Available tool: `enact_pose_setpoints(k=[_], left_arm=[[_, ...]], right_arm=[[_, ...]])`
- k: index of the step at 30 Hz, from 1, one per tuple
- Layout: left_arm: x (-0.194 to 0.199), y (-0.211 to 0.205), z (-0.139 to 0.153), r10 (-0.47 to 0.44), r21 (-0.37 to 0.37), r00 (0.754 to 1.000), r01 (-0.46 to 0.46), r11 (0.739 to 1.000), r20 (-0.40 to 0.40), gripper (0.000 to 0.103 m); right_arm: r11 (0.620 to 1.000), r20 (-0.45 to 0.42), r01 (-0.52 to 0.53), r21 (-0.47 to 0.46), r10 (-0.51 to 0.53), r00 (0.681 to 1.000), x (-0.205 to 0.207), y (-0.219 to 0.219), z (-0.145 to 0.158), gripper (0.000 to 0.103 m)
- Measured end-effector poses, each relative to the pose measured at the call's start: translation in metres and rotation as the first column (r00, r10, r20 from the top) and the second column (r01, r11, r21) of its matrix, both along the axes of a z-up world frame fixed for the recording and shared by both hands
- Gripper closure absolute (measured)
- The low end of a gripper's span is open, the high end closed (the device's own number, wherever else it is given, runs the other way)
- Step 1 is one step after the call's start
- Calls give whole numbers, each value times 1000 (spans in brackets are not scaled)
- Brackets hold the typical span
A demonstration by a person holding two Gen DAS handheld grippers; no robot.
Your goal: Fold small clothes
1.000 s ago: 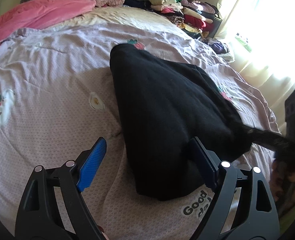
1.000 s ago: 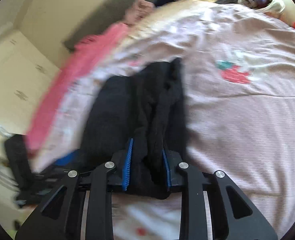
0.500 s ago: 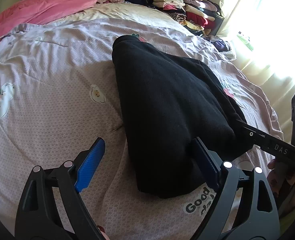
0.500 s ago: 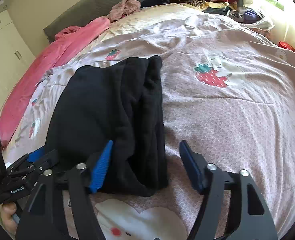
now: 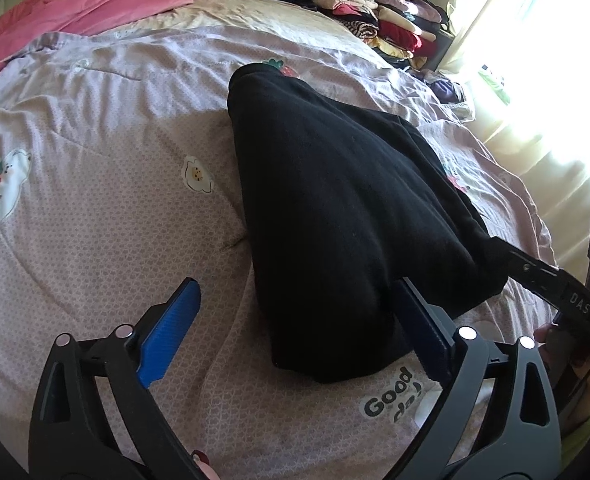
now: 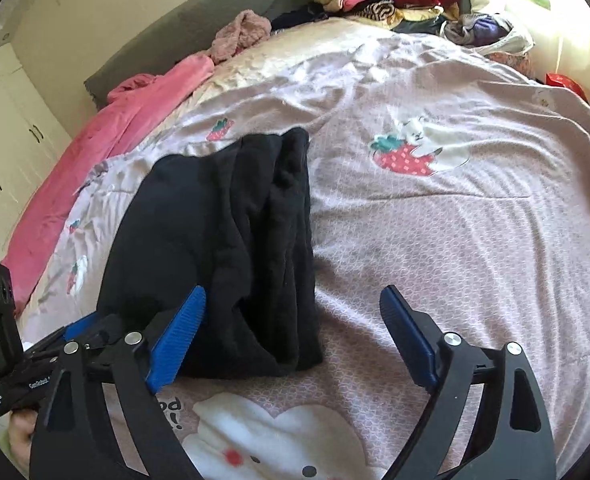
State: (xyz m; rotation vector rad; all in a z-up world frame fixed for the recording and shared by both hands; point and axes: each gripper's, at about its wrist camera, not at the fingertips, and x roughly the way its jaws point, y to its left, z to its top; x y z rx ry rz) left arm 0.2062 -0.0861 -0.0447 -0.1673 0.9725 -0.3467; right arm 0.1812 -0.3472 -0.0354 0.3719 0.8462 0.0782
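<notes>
On the bed: a pale pink quilt (image 5: 95,208) printed with strawberries and white animals is spread wide, and everything else is laid on or around it.
Quilt: the words "Good day" (image 5: 391,396) are seen printed near its close edge, just beside the near end of the black garment.
Pink blanket (image 5: 83,4): it is bunched along the far left edge of the bed, against a dark headboard (image 6: 183,28).
Black garment (image 5: 347,216): it is folded into a long, thick bundle and is laid flat on the quilt, its narrow end pointed away and its layered folds shown on the right side in the right wrist view (image 6: 235,240).
Clothes stack (image 5: 375,20): folded pieces in many colours are piled at the far corner, near the bright window.
Left gripper (image 5: 295,332): its blue pads are held wide apart; the near end of the garment is set between them, with nothing clamped.
Right gripper (image 6: 293,336): its jaws are spread wide, the garment's near right corner is placed between them, and nothing is gripped.
Pink knit (image 6: 241,34): a small fuzzy piece is left by the headboard.
</notes>
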Motion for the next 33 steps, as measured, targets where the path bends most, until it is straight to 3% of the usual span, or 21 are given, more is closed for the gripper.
enact_pose_setpoints(k=[9, 19, 33], left_arm=[[-17, 7, 24, 22, 13, 998, -22, 1000, 50, 10], [-53, 25, 52, 45, 61, 985, -56, 997, 168, 10], [-105, 43, 72, 15, 96, 965, -41, 995, 262, 10]], right_arm=[[1000, 131, 10, 25, -13, 991, -24, -1, 23, 5], [1000, 335, 9, -24, -1, 942, -62, 17, 55, 5], [999, 424, -37, -29, 45, 904, -116, 45, 67, 5]])
